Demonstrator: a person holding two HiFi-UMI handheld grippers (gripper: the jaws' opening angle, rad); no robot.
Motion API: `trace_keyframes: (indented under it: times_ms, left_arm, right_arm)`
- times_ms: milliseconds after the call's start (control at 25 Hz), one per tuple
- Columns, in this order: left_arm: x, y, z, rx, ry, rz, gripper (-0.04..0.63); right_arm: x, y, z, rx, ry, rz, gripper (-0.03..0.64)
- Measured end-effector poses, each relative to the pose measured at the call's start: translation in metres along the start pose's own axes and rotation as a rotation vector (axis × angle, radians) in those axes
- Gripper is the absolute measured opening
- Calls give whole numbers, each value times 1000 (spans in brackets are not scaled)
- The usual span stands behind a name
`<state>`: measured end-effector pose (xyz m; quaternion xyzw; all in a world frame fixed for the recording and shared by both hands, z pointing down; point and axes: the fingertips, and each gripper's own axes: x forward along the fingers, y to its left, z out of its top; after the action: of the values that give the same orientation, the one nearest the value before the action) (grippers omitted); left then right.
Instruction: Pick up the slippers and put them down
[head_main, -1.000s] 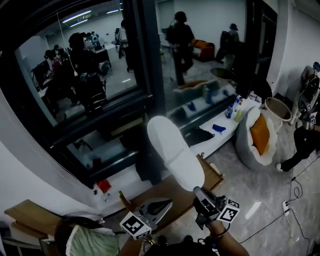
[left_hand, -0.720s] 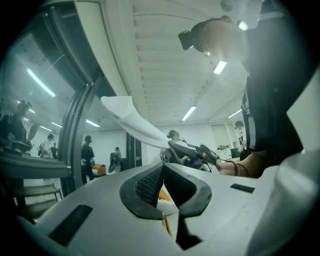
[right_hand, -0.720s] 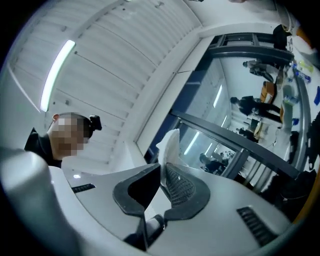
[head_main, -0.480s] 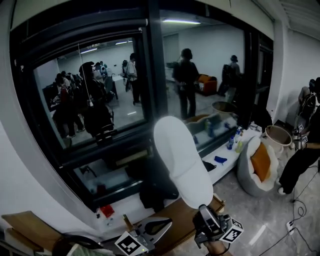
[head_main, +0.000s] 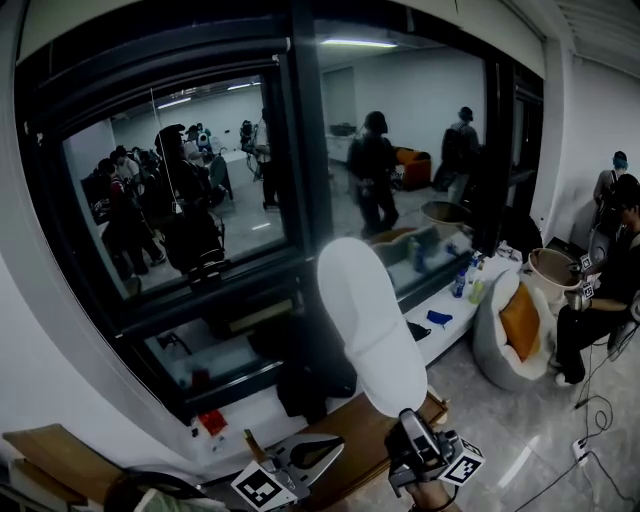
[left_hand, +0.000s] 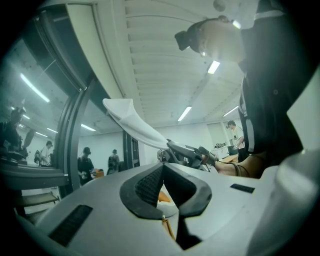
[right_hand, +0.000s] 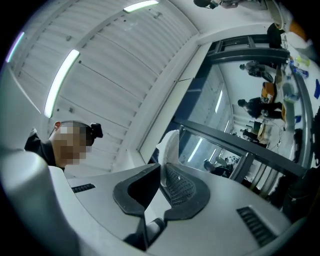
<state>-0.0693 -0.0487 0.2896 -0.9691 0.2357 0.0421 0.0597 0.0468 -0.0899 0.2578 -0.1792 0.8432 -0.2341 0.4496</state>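
Looking through the head view, I saw the right gripper (head_main: 405, 425) clamped on the lower end of a white slipper (head_main: 368, 320). The slipper was held up in the air, its sole side facing me, leaning toward the upper left in front of a dark-framed window (head_main: 180, 200). In the right gripper view the two pads pressed on the slipper's thin edge, which rose up from between them against the ceiling. The left gripper (head_main: 330, 445) sat just beside the right one, low in the head view, its jaws together with nothing between them. In the left gripper view the tips met, with the slipper beyond them. A wooden bench (head_main: 360, 415) lay below both grippers, and a beanbag (head_main: 520, 325) stood well apart at the right.
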Motion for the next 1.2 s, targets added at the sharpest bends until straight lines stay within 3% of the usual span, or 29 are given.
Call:
trace_keyframes:
  times_ms: [560, 880, 1200]
  left_arm:
    - [16, 6, -34, -88, 50, 0, 11]
    - [23, 11, -71, -137, 129, -1, 11]
    - [29, 8, -118, -227, 199, -1, 12]
  right_arm:
    - [-18, -35, 5, 46, 5, -63, 48]
    - [-38, -75, 1, 118, 9, -155, 48]
    - [-88, -122, -16, 184, 28, -303, 48]
